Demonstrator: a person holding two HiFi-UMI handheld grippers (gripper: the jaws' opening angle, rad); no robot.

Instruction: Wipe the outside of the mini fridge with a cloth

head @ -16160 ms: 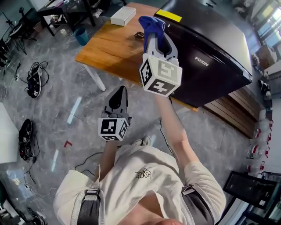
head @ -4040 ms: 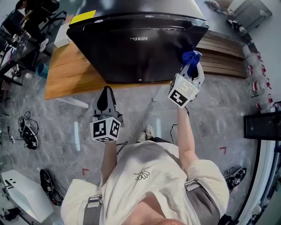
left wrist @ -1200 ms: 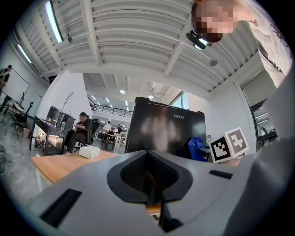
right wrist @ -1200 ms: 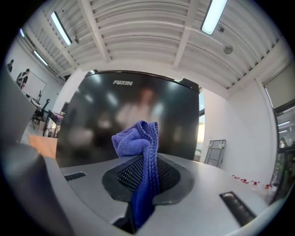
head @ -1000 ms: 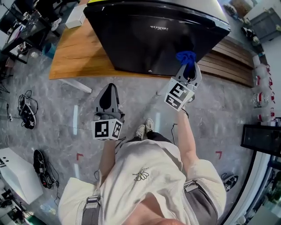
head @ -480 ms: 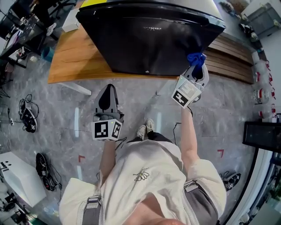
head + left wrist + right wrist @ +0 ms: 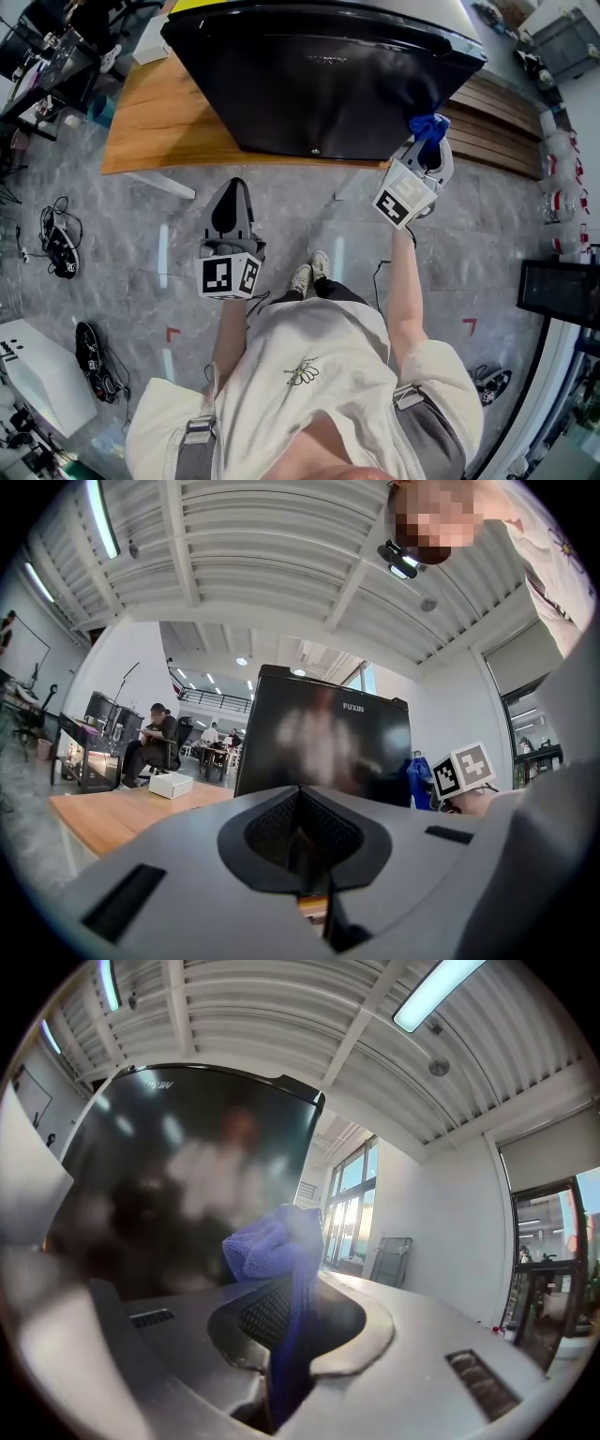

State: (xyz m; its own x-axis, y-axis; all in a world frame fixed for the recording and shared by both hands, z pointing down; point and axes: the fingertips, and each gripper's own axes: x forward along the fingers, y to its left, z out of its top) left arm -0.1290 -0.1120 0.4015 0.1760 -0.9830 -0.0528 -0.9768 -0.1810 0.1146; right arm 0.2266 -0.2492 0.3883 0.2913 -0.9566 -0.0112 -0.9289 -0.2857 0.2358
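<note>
A glossy black mini fridge (image 7: 319, 75) stands on a wooden table (image 7: 150, 122) and fills the top of the head view. My right gripper (image 7: 427, 141) is shut on a blue cloth (image 7: 428, 125), and the bunched cloth presses against the fridge's lower right front corner. In the right gripper view the blue cloth (image 7: 272, 1251) sticks out from between the jaws against the dark fridge door (image 7: 178, 1176). My left gripper (image 7: 232, 202) hangs shut and empty below the fridge, over the floor. From the left gripper view the fridge (image 7: 323, 752) faces me, with the right gripper's marker cube (image 7: 461, 771) at its right edge.
Wooden slats (image 7: 497, 141) lie to the fridge's right. A white box (image 7: 171, 785) rests on the table's far left. Cables and shoes (image 7: 56, 253) litter the grey floor at left. People sit at desks (image 7: 155, 742) in the background.
My right gripper slid the cloth to the right along the fridge's lower front, from about mid-right to the right corner. The left gripper stayed put.
</note>
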